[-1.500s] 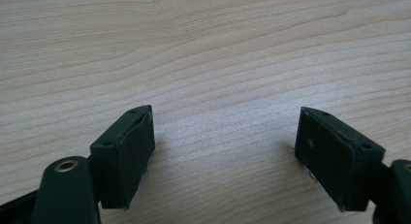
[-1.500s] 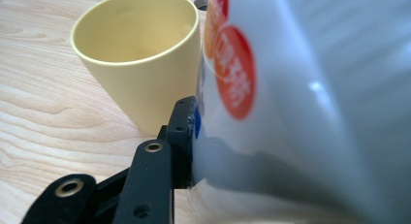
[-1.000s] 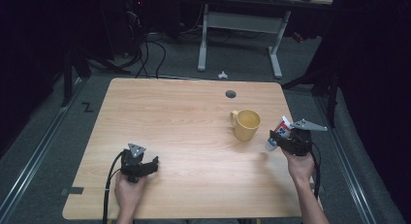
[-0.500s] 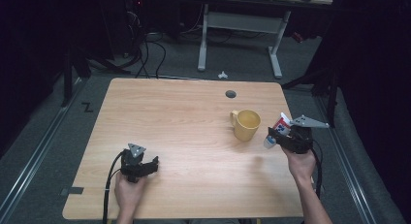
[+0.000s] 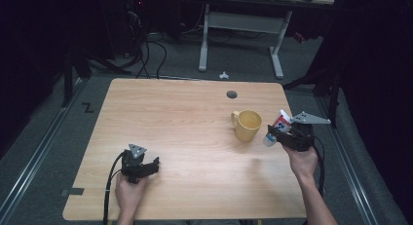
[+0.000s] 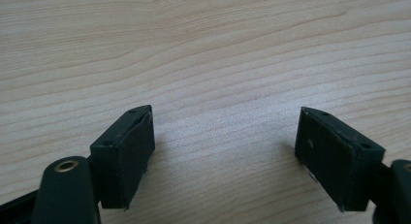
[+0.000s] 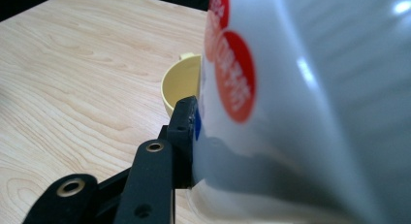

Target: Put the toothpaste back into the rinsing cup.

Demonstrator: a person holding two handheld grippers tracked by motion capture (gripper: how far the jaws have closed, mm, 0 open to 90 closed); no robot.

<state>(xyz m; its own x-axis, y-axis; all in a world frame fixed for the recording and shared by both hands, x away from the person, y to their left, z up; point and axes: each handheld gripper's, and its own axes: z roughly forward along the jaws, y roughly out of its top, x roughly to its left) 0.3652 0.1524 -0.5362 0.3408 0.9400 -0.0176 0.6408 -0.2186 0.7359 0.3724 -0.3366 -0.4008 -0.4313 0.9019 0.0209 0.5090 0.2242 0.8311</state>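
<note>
- Wooden tabletop [image 5: 185, 118] lies mostly bare; yellow mug [image 5: 247, 124] stands toward its right edge.
- Right claw [image 5: 278, 132] clamps a white tube [image 5: 276, 127] just beside the mug, above the tabletop.
- Left claw [image 5: 146, 165] rests low near the front edge, jaws spread, holding nothing.

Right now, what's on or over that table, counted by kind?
Yellow mugs: 1
White tubes with red and blue print: 1, gripped in the right gripper
Hand-held grippers: 2, the left gripper open with nothing between its jaws
Total: 4
</note>
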